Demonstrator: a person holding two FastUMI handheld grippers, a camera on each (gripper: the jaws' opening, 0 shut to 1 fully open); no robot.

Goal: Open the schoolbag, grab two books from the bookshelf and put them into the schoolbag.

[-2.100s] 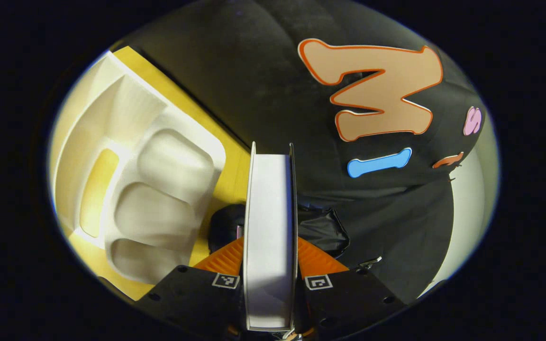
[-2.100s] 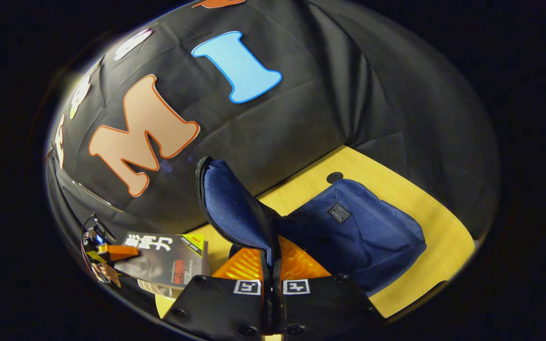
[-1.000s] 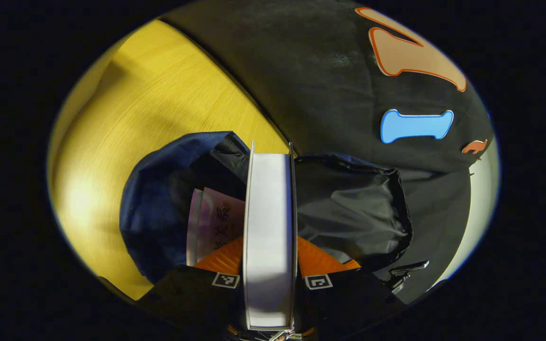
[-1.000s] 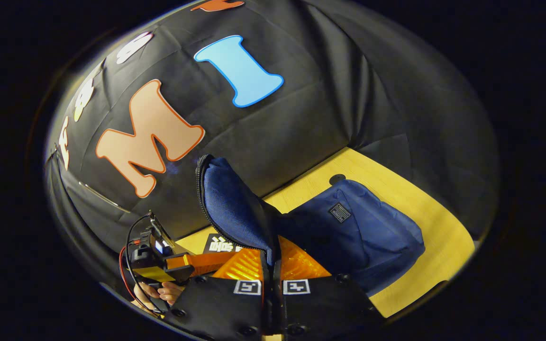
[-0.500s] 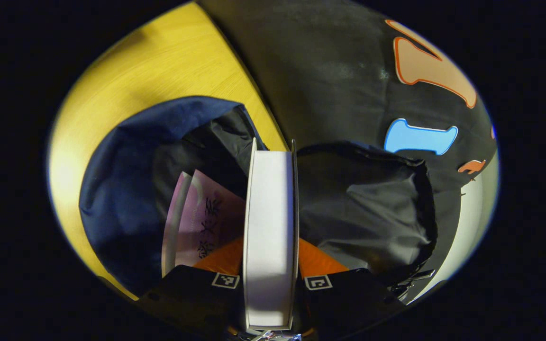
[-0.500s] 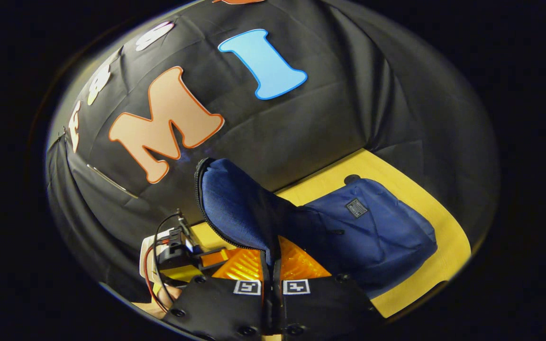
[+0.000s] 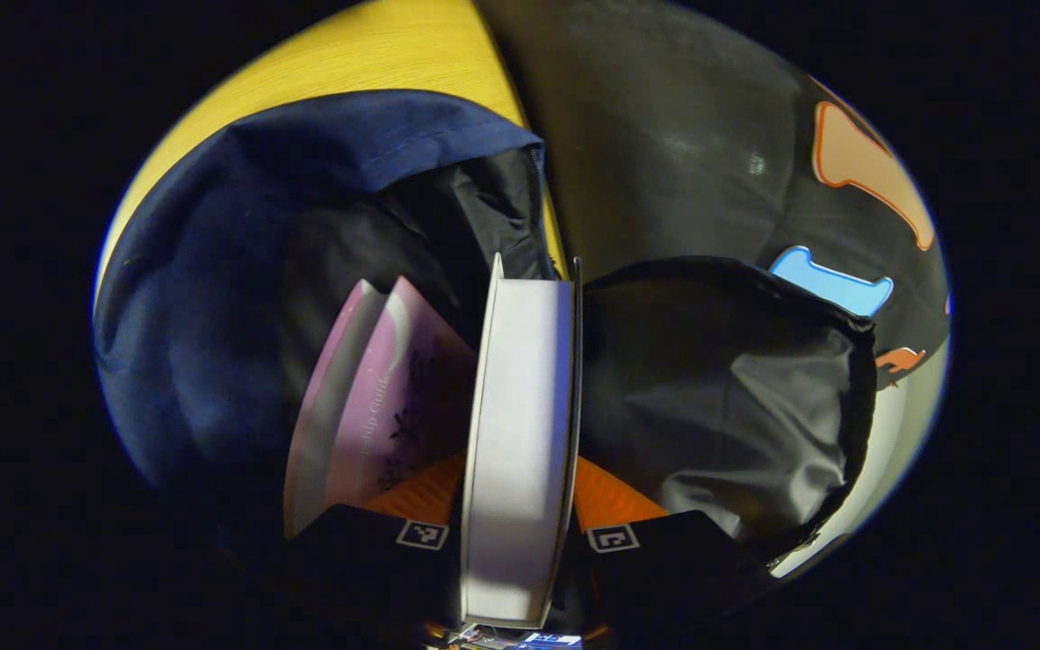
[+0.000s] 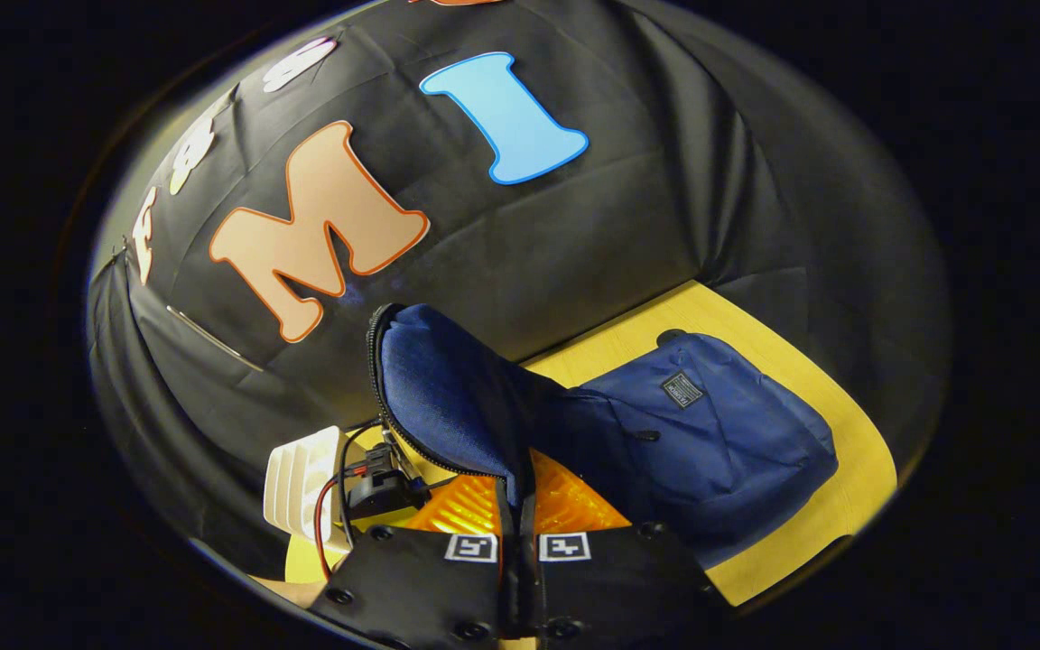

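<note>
The left gripper (image 7: 520,506), fingers pinching a white-edged book (image 7: 520,433), has sunk deeper into the navy fabric schoolbag (image 7: 213,298) beside a pink book (image 7: 385,397), while the right gripper (image 8: 520,533) still pinches the bag's flap (image 8: 448,397).

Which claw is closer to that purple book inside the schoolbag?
Left. The left claw, clamped on a white book, sits right beside the purple book; the right claw holds the bag's flap up.

Each tool (image 8: 517,506) has ribbed orange fingers (image 8: 565,501) on black screwed mounts bearing square black-and-white markers (image 8: 563,547).
</note>
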